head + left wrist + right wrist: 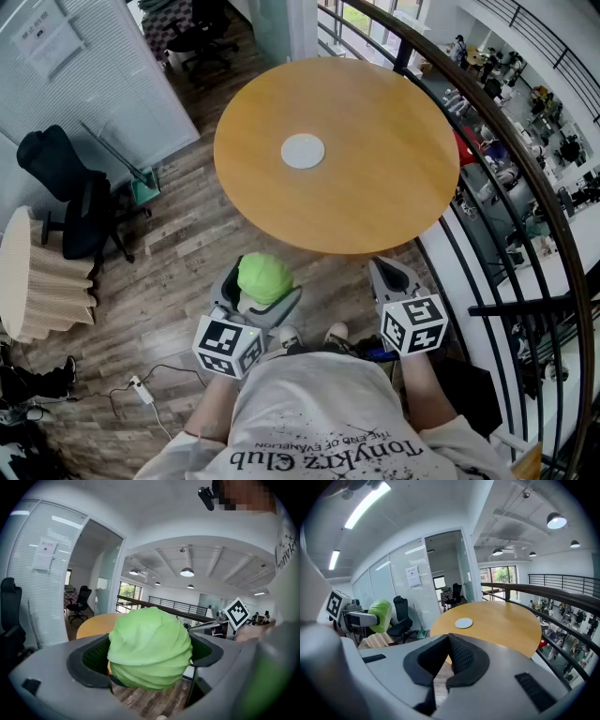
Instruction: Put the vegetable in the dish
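A green cabbage sits between the jaws of my left gripper, which is shut on it, low in front of the person and short of the table's near edge. A small white dish lies at the middle of the round wooden table. My right gripper is shut and holds nothing, level with the left one near the table's edge. In the right gripper view the cabbage shows at the left, still off the table.
A curved dark railing runs along the table's right side. A black office chair and a beige ribbed object stand at the left. A cable with a plug lies on the wooden floor. The person's shoes are under the grippers.
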{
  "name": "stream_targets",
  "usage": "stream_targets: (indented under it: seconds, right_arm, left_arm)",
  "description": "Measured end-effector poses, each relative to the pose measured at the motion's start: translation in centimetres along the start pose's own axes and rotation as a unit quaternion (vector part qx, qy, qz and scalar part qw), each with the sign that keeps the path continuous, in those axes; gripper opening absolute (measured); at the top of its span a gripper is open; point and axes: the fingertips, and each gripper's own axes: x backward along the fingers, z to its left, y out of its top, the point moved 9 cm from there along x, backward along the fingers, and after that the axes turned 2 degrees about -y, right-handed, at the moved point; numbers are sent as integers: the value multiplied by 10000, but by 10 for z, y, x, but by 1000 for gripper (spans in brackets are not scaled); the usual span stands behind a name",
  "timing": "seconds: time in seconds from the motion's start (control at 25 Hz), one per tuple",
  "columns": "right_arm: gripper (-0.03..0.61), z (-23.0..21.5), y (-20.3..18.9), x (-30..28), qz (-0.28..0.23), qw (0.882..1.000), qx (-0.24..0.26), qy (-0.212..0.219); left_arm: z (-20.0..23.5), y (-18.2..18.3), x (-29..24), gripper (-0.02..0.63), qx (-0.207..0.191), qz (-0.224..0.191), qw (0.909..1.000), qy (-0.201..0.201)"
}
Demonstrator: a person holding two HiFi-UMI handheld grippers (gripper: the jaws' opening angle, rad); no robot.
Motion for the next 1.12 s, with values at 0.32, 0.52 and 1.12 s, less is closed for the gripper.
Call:
stream_targets:
  seconds: [0.32, 0.52, 1.12]
  right_arm:
    - [25, 14, 0, 0, -3, 10000, 14, 6]
    - [25, 15, -2, 4, -94, 9999, -86, -50]
    - [25, 38, -3, 9, -262, 9990, -168, -312]
  left_arm:
    - [7, 3, 9, 500, -19, -18, 10000, -28]
    - [4, 1, 11, 500, -39, -4, 10000, -87]
    - [22, -6, 38, 500, -158, -33, 9996, -221]
